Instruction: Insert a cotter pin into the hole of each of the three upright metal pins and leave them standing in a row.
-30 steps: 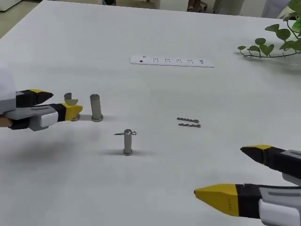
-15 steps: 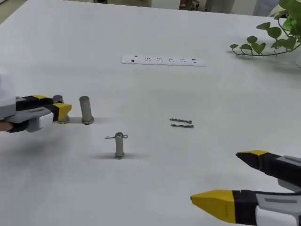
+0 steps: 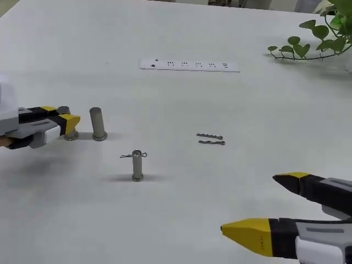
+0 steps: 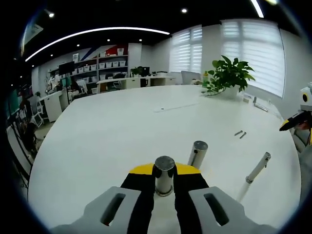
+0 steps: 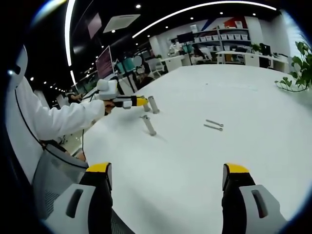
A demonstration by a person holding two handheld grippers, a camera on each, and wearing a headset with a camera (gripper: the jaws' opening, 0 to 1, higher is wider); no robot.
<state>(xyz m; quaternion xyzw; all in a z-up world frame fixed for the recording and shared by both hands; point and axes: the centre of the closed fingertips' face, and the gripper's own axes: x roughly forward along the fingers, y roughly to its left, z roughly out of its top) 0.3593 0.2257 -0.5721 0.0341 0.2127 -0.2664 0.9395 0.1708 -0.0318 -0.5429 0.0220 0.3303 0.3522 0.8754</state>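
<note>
Left claw has closed since a sec. ago, when its jaws stood spread either side of the left pin. It now pinches that upright pin, w/ the pin's top showing above the jaws. Middle pin stands just beside it on the white counter. Third pin stands apart, nearer the person, w/ a cotter pin crosswise at its head, apparently through the hole. Two loose cotter pins lie side by side toward the center. Right claw hovers spread at near right, holding nothing. Power strip & plant sit at the far side.
</note>
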